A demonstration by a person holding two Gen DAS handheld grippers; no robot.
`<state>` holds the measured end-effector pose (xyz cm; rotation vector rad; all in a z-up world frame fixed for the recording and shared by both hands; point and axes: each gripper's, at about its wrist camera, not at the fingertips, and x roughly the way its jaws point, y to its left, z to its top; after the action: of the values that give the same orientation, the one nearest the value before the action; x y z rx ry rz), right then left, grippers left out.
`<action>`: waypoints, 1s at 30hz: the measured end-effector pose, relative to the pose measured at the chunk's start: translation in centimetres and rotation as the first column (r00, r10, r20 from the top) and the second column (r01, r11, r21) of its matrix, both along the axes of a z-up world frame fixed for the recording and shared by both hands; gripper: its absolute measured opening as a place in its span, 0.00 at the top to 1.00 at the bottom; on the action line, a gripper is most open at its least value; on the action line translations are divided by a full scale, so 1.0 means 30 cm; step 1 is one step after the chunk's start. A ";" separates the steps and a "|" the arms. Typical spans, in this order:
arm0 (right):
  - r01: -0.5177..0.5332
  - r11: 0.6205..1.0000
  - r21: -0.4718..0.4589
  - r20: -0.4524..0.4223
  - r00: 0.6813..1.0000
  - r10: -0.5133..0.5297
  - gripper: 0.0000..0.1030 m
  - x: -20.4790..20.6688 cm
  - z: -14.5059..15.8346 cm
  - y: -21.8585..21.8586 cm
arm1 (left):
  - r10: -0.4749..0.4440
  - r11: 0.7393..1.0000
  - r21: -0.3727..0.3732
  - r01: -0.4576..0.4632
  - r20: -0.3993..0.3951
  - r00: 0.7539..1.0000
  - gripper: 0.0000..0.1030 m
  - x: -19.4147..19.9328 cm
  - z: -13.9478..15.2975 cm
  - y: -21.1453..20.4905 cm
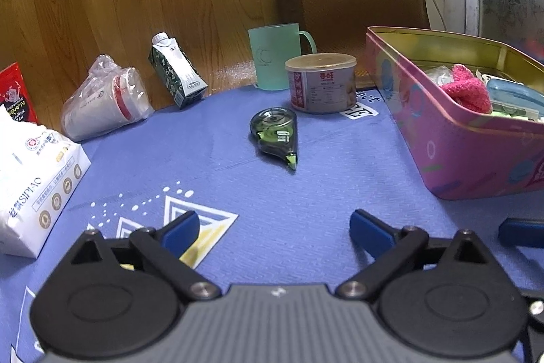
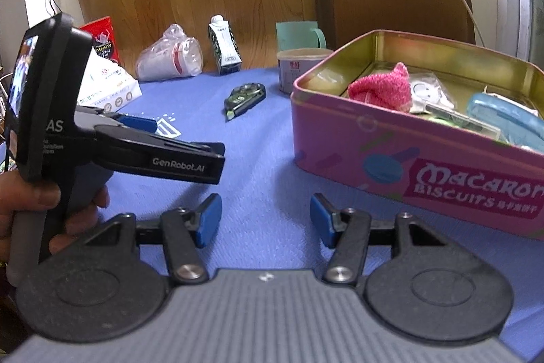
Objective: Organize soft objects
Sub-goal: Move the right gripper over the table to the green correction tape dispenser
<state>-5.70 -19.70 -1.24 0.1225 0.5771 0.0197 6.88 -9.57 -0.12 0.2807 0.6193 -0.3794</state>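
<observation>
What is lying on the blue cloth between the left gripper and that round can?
A green correction tape dispenser lies between the left gripper and the can, clearest in the left wrist view.

Your pink knitted piece (image 2: 382,91) lies bunched up inside the pink biscuit tin (image 2: 357,138), toward its left end, one corner poking up above the rest. You can see a clear plastic packet (image 2: 430,91) just beside it on the right, touching it, and a pale blue case (image 2: 506,118) further right in the same tin. The tin stands open on the blue cloth at the right of your worktop. From your left camera, the knit (image 1: 467,87) peeks over the tin's near wall (image 1: 442,138).
</observation>
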 end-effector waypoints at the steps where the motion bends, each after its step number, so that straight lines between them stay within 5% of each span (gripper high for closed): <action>1: -0.001 1.000 0.001 -0.006 1.000 0.001 0.42 0.003 -0.004 0.001 | 0.000 1.000 -0.003 0.000 -0.002 1.000 0.03 0.002 0.000 0.002; 30: -0.111 0.987 -0.116 -0.035 0.994 0.107 0.38 0.078 -0.014 0.088 | 0.134 0.991 0.026 -0.134 0.008 0.991 0.01 0.125 -0.001 0.122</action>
<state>-3.37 -17.06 -1.65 -0.0239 0.6121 0.0901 10.63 -5.90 -0.14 0.2637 0.6333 -0.2409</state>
